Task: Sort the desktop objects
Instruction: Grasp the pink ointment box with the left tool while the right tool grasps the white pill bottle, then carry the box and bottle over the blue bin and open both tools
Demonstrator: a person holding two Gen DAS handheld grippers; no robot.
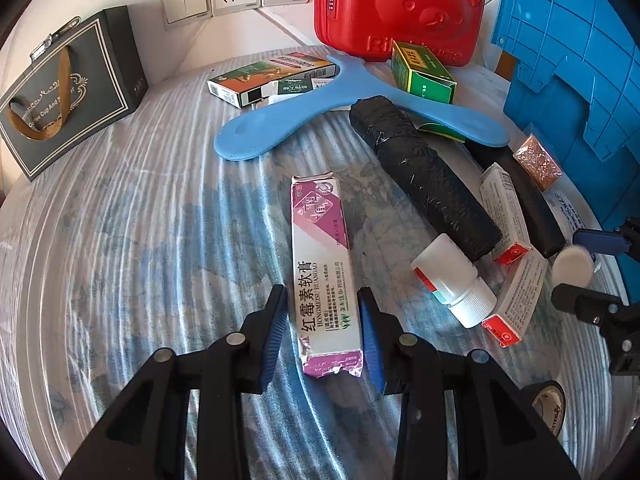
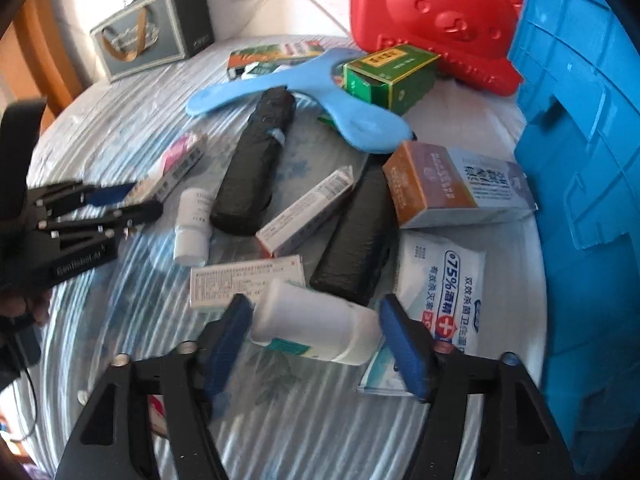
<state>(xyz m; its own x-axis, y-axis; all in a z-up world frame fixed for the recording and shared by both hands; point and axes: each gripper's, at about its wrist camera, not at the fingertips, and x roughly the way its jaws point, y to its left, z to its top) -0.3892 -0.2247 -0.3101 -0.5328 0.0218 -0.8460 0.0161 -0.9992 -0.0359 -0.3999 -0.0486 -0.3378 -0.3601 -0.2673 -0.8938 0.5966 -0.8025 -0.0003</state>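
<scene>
In the left wrist view my left gripper (image 1: 323, 334) is open, its blue pads on either side of a long purple and white ointment box (image 1: 322, 268) lying on the table; the pads stand close to its sides. In the right wrist view my right gripper (image 2: 316, 332) is open around a white pill bottle (image 2: 316, 322) lying on its side, with gaps on both sides. A second white bottle (image 1: 454, 280) lies right of the ointment box; it also shows in the right wrist view (image 2: 192, 224). The left gripper (image 2: 116, 202) shows at the left of the right wrist view.
A blue crate (image 2: 580, 160) stands at the right, a red bear case (image 1: 400, 4) at the back, a dark gift bag (image 1: 68, 88) at the back left. Two black rolls (image 1: 424, 176) (image 2: 352, 236), a blue boomerang (image 1: 320, 108), medicine boxes (image 2: 456, 184) (image 1: 424, 72) and a wipes pack (image 2: 440, 280) crowd the table.
</scene>
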